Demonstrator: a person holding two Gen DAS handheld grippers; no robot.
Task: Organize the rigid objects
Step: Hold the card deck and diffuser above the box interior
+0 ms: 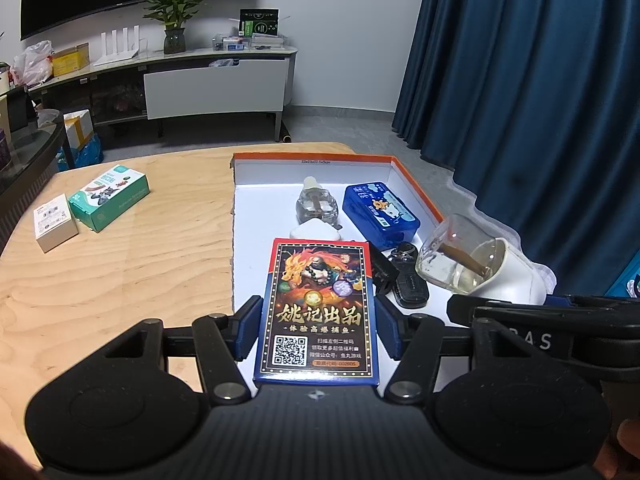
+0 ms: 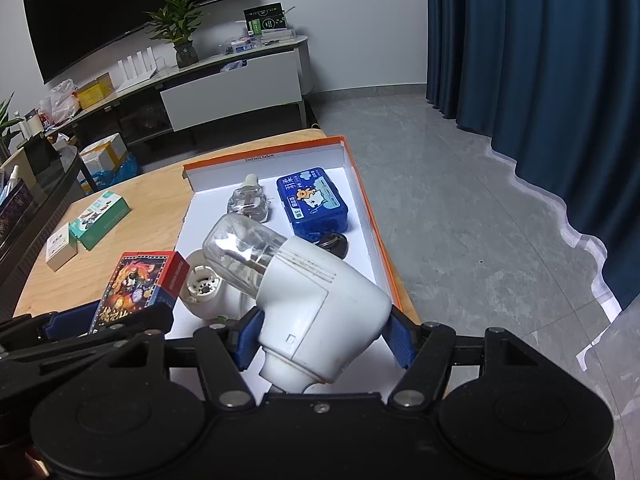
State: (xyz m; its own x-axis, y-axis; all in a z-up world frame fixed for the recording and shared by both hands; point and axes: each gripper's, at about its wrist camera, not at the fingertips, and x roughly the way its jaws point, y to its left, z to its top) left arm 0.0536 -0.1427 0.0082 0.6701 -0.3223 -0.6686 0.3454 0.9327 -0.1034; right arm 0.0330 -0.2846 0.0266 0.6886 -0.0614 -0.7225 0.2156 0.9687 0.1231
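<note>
Wooden desk (image 1: 120, 264) carries an orange-rimmed tray (image 1: 416, 184) at its right edge. Left gripper (image 1: 316, 328) clamps a card box (image 1: 320, 304); right gripper (image 2: 324, 340), spread wide, grips a white vaporizer (image 2: 316, 300). Both seem poised over the tray's near end, needing lowering before release.

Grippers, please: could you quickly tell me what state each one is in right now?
Left gripper: shut on the playing-card box.
Right gripper: shut on the white plug-in vaporizer with its clear bottle.

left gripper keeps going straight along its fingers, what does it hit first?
Probably the white plug-in unit lying in the orange-rimmed tray, just past the card box that the left gripper holds; the box's front edge would meet it first. Depth is unclear: it might touch the tray floor sooner.
</note>
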